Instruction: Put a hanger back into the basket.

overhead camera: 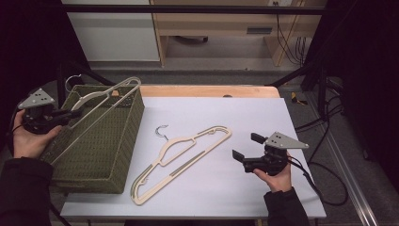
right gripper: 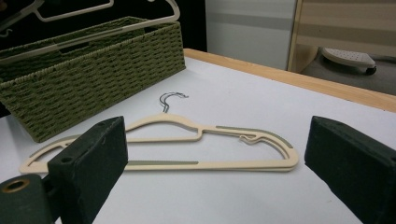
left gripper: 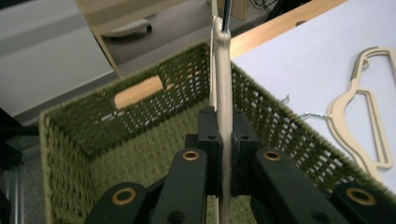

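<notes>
A beige hanger hangs tilted over the green woven basket at the table's left, and my left gripper is shut on it near its neck. In the left gripper view the pads press on both sides of the thin hanger above the basket's inside. A second beige hanger with a wire hook lies flat on the white table. My right gripper rests to its right, open and holding nothing. In the right gripper view that hanger lies beyond the open gripper.
The basket takes up the left side of the table, its long side along the white sheet. A wooden strip borders the table's far edge. Cables trail off the right side. Shelving stands on the floor beyond.
</notes>
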Demonstrator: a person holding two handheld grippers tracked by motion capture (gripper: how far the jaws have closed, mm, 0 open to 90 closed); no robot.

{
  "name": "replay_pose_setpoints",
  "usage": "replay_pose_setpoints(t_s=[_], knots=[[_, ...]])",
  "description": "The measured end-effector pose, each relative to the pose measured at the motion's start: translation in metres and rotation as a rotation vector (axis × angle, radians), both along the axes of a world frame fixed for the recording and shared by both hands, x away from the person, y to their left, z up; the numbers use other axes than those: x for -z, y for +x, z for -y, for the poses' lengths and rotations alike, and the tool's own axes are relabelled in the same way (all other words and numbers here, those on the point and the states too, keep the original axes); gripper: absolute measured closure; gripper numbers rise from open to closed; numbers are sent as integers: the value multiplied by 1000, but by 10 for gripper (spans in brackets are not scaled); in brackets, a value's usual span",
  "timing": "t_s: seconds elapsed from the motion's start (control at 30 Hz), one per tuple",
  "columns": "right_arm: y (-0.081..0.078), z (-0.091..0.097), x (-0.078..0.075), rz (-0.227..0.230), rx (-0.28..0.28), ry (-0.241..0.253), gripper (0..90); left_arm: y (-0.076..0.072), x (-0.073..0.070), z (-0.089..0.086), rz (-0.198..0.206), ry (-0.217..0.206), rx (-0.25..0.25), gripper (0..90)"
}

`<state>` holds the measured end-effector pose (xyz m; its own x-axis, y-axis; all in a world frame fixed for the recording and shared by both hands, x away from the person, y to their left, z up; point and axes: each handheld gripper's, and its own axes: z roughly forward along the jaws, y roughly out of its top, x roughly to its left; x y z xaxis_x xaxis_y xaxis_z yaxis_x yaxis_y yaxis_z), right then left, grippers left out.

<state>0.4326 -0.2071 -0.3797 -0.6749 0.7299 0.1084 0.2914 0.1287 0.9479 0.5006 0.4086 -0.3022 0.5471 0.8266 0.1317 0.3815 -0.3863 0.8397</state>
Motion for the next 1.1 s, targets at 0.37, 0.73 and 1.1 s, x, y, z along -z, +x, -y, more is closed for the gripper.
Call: replay_pose_setpoints(t_s=[0.37, 0.73, 1.1], knots=[[1, -3, 3, -9, -4, -9, 66, -2, 40, -16, -100, -48, -52, 856], [2, -5, 5, -14, -3, -14, 66, 11, 68, -10, -164, -44, -117, 843], [4, -5, 7, -18, -12, -23, 67, 10, 77, -31, -216, -38, -305, 722]])
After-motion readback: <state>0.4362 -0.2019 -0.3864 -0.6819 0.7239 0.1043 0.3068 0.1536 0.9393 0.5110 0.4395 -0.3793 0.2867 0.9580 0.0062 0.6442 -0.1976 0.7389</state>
